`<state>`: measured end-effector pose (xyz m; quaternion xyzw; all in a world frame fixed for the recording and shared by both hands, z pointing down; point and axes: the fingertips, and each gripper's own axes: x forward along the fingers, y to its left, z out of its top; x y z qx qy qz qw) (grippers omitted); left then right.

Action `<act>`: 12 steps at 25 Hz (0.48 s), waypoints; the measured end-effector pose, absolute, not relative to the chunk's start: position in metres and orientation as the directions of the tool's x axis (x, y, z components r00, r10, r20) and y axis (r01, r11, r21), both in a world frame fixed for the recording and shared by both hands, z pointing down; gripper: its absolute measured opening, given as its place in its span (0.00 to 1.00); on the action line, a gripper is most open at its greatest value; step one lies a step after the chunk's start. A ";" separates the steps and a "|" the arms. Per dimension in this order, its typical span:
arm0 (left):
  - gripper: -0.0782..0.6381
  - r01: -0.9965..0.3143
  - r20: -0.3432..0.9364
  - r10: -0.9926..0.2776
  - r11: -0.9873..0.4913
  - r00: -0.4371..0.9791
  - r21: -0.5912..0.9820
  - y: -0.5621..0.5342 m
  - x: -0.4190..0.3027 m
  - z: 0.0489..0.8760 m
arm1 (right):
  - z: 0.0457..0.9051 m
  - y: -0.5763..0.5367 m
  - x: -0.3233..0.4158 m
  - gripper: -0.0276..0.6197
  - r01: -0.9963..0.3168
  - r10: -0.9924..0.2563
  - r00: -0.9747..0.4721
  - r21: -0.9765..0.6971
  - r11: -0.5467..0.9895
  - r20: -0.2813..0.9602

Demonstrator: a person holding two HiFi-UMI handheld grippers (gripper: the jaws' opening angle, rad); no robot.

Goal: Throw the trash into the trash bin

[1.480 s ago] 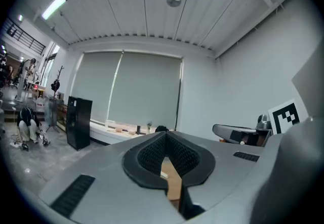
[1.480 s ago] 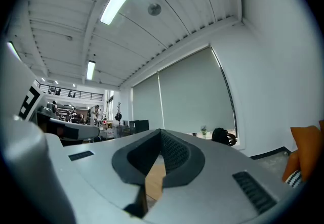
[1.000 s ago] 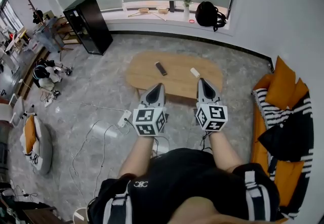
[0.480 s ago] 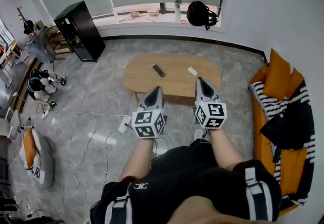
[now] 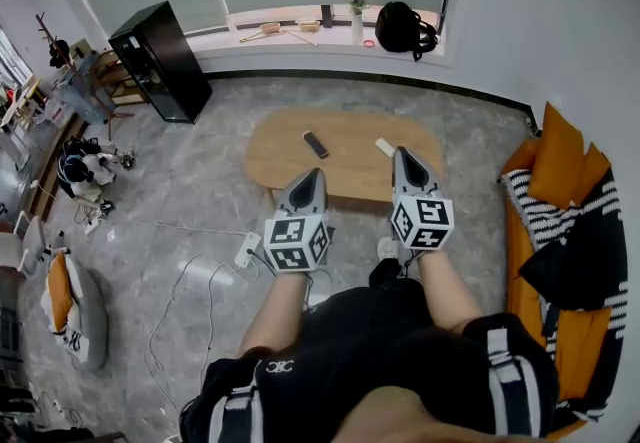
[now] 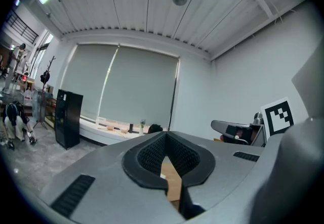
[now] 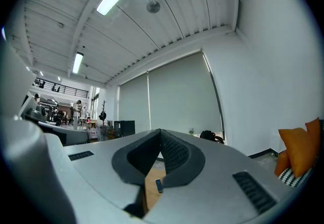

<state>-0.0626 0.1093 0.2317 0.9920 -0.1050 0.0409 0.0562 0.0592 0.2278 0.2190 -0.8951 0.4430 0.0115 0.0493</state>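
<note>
The left hand-held gripper [image 5: 314, 174] and right hand-held gripper [image 5: 399, 153] both have jaws pressed together, empty. On the wooden tabletop [image 5: 280, 146] a white scrap [image 5: 385, 145] lies at the right one's 11 o'clock, with a dark remote [image 5: 316, 144] at its 9 o'clock.

Your left hand-held gripper [image 6: 166, 135] has its jaws together at the tips, seemingly empty; the wooden worktop [image 6: 172, 183] shows through their gap, and a black cabinet [image 6: 68, 118] stands far left.

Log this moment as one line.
left gripper: shut, empty | right gripper: shut, empty | table: remote, white item
</note>
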 end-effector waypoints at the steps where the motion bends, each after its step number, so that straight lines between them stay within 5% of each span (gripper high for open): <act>1: 0.13 -0.216 0.098 -0.207 -0.972 0.973 0.091 0.107 -0.053 0.234 | 0.220 0.225 0.070 0.06 -0.794 -0.792 0.607 -0.082 -0.602 -0.064; 12: 0.13 -0.264 0.147 -0.252 -0.962 0.957 0.073 0.061 0.071 0.242 | 0.234 0.171 0.197 0.06 -0.819 -0.820 0.572 -0.073 -0.570 -0.016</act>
